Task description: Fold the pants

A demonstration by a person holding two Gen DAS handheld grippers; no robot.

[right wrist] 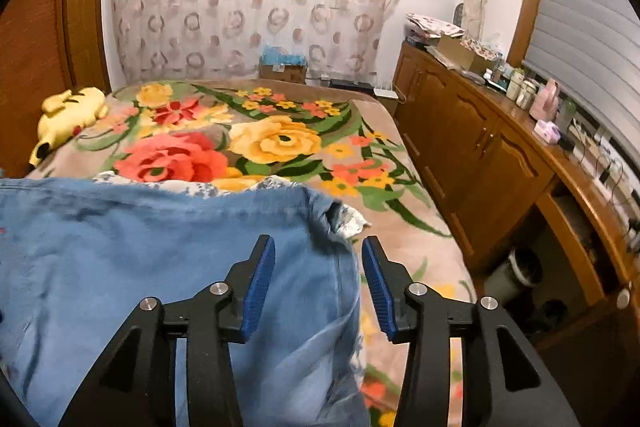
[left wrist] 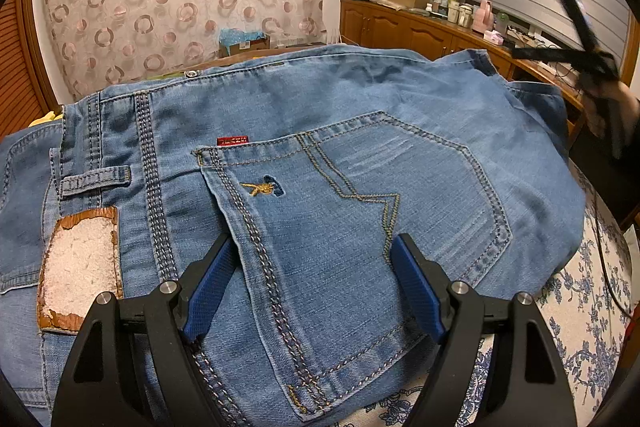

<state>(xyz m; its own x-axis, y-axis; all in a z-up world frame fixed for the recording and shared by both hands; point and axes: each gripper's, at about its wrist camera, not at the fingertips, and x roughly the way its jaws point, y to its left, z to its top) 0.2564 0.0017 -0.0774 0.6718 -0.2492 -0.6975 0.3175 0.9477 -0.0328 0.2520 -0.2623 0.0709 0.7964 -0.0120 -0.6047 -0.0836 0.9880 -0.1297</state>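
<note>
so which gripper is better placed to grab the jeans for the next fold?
Probably left. The left gripper sits open over the jeans at the back pocket; the right gripper is open at their edge.

Blue denim pants (left wrist: 304, 155), folded into a thick bundle, seat side up. Back pocket with gold stitching, worn waistband patch, red tag showing. Lying flat on the bed, one folded corner slightly rumpled.

Left gripper (left wrist: 316, 283) angled downward, jaws spread wide; right gripper (right wrist: 318, 283) at far right, jaws parted, empty.
</note>
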